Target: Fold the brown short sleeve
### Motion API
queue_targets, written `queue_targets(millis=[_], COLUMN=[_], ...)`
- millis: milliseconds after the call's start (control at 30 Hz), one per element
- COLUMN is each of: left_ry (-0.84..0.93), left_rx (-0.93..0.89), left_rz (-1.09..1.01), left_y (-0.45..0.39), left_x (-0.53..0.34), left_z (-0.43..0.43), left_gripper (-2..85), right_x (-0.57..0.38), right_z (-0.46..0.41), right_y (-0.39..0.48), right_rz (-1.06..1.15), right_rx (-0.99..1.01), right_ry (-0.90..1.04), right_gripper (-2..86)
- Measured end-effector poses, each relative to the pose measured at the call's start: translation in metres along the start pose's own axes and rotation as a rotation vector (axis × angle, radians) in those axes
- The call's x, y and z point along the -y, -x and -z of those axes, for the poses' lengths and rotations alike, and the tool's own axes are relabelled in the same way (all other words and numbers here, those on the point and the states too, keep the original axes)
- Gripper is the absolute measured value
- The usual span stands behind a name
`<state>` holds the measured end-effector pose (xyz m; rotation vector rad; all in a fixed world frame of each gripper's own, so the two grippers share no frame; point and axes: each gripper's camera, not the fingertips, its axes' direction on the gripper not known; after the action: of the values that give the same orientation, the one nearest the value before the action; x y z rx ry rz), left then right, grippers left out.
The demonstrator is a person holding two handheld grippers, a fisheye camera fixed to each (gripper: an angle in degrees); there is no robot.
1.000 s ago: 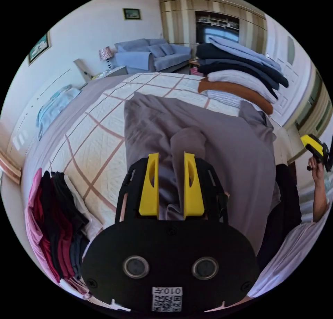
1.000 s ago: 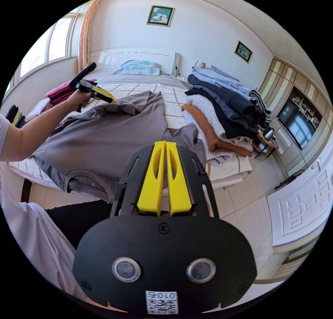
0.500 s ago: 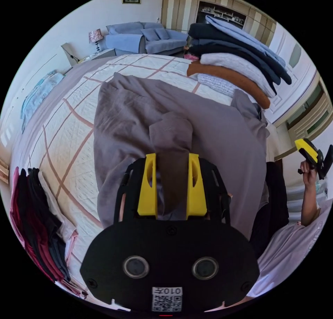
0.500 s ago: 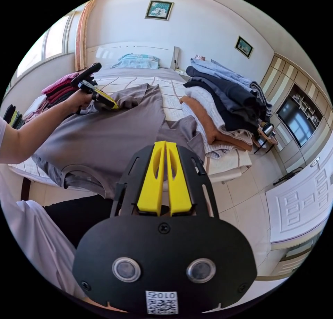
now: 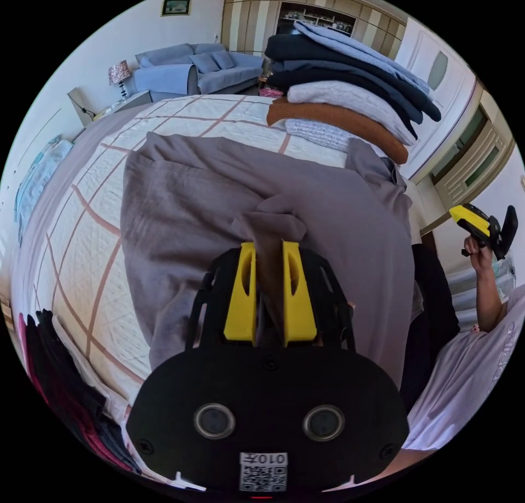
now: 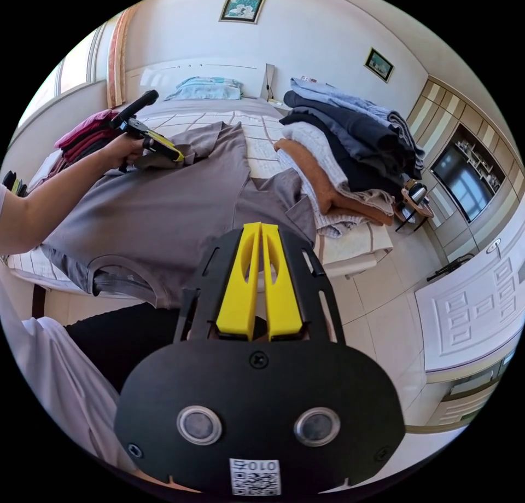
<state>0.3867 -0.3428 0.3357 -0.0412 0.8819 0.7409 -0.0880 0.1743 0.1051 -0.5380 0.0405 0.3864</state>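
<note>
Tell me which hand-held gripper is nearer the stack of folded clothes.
Probably the left hand-held gripper: it pinches the grey-brown short-sleeve shirt on the bed, near the stack. The right one is shut, off the bed's edge.

In the left gripper view, the left tool (image 5: 269,248) has its yellow jaws closer together than half a second ago, now pressing on a raised fold of the brown short sleeve (image 5: 219,196). One second ago the jaws stood wider around looser cloth. The fold at the jaw tips now bunches into a wider, crumpled ridge at frame centre. In the right gripper view, the left tool (image 6: 176,156) sits further toward the shirt's middle than one second ago, and the lifted hem portion in the upper left lies flatter.
</note>
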Motion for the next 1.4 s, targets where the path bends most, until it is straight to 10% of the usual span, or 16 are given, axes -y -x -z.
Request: queue_targets(millis=[433,1000,1400], left_ry=[-0.025,0.541,-0.211], left_rx=[0.491,0.516,0.378], left_rz=[0.476,0.358,0.619], left_y=[0.178,0.163,0.142], left_x=[-0.036,-0.041,-0.198], left_z=[0.25,0.171,0.411], left_gripper=[0.1,1.8,5.1], right_x=[0.013,0.028,0.024], right_z=[-0.016,-0.013,-0.009], right_y=[0.004,0.029,0.031], right_rz=[0.027,0.09,0.123], right_rx=[0.033,0.028,0.094], right_ry=[-0.005,0.017,0.021], right_gripper=[2.6,2.4,2.7])
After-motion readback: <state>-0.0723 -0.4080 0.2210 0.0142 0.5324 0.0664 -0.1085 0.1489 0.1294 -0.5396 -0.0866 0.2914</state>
